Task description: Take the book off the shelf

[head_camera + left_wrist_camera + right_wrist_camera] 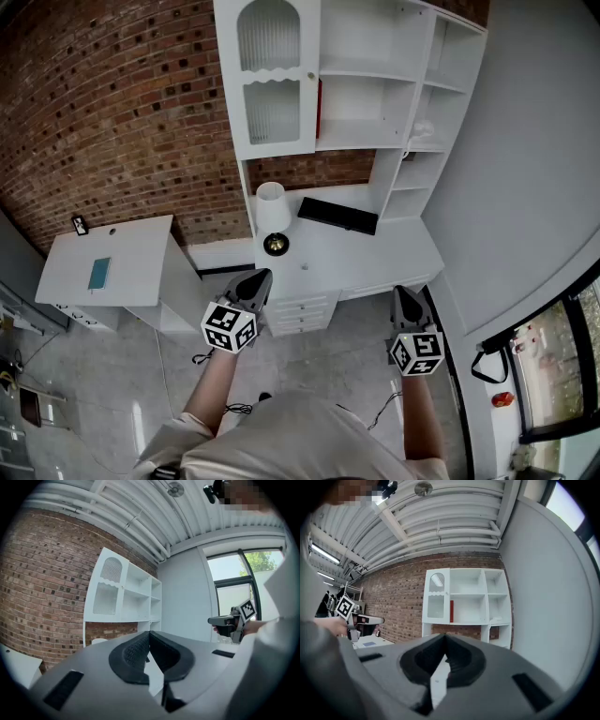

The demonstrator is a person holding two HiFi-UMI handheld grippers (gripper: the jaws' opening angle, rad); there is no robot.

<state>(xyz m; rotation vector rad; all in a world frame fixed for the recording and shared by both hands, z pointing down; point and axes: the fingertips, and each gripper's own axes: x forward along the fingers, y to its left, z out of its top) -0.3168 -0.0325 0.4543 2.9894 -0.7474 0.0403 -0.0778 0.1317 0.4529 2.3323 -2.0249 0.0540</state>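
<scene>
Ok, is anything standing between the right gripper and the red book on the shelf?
Nothing visible does. The red book stands upright in an open compartment of the white shelf unit, and the right gripper, fingers shut, faces it from in front of the desk. The lamp and the black keyboard sit lower, on the desk.

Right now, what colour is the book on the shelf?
Red book; clearest in the right gripper view.
</scene>
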